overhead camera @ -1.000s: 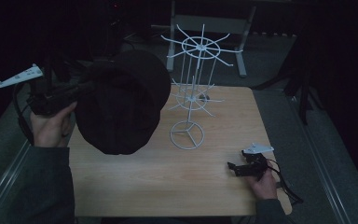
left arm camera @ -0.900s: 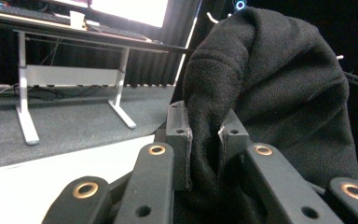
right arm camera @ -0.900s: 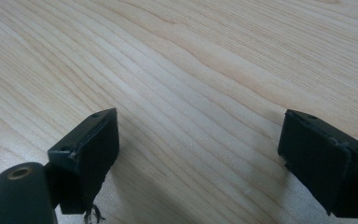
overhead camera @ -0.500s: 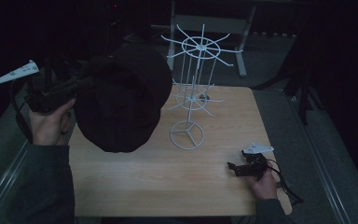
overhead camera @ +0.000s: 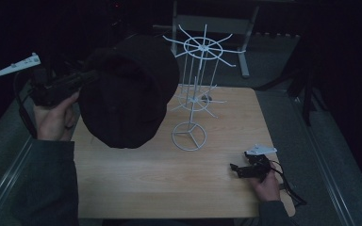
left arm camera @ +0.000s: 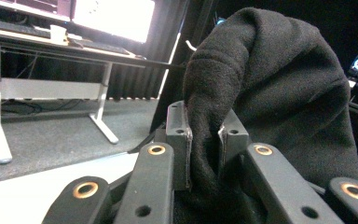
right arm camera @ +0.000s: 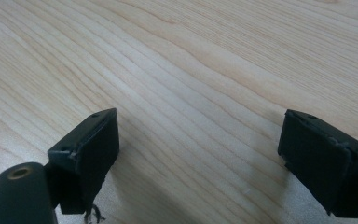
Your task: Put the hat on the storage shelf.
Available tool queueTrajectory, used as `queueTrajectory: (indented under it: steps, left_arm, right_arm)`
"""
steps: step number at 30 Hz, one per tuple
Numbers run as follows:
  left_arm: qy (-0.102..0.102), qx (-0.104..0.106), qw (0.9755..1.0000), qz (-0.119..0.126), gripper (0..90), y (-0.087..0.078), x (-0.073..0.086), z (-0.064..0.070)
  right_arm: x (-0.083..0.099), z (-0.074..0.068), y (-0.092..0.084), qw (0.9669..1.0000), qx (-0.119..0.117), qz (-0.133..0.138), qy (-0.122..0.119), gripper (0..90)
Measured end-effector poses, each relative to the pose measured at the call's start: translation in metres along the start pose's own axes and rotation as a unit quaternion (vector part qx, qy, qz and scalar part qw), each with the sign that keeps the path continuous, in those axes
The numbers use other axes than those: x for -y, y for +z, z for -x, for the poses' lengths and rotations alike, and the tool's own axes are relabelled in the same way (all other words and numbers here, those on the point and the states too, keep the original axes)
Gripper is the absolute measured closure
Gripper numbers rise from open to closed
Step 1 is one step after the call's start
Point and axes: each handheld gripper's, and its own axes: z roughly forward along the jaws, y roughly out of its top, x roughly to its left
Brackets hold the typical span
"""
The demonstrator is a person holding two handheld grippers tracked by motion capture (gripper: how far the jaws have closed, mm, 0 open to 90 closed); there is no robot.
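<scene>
Left of the white wire spinner rack (overhead camera: 195, 94), my left gripper (left arm camera: 204, 140) has its jaws clamped on the black fleece hat (overhead camera: 127, 94), held aloft. I should lift the brim over a prong gently. My right gripper (overhead camera: 245, 170) rests near the rack's base on the tabletop (overhead camera: 160, 183), jaws apart.

Light: dim over the work area, with black surroundings in the high view; a bright screen (left arm camera: 114, 18) glows at the back of the room.
Desk (overhead camera: 169, 188): pale wood grain, rounded corners, close up in the right gripper view (right arm camera: 191, 70).
Floor (overhead camera: 273, 61): grey carpet around and behind the desk.
Furniture: a second table (left arm camera: 51, 44) on light metal legs, holding the screen, a keyboard and a small white cup (left arm camera: 57, 32).
Walls: dark drapes (left arm camera: 135, 79) behind that table.
</scene>
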Motion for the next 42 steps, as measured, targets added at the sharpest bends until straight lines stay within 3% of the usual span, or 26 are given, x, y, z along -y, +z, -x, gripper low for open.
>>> queueTrajectory:
  steps: [21,30,38,39,42]
  left_arm:
    - [-0.039,0.035,0.9985,0.013,79.8,0.044,-0.021,-0.008]
    - [-0.074,0.049,0.9957,0.026,79.8,0.073,-0.028,-0.014]
    - [-0.116,0.05,0.9918,0.018,79.7,0.107,-0.019,-0.022]
    - [-0.128,0.047,0.9906,0.009,79.7,0.118,-0.013,-0.024]
    - [-0.133,0.042,0.9902,-0.005,79.5,0.126,-0.006,-0.027]
  right_arm:
    - [0.0,0.0,0.0,1.0,0.002,-0.001,0.003,12.3]
    - [0.0,0.0,0.0,1.0,0.002,-0.001,0.004,12.3]
    - [0.0,0.0,0.0,1.0,0.003,0.0,0.002,12.3]
    - [0.0,0.0,0.0,1.0,0.003,0.0,0.002,12.3]
    - [0.0,0.0,0.0,1.0,0.002,-0.001,0.005,12.3]
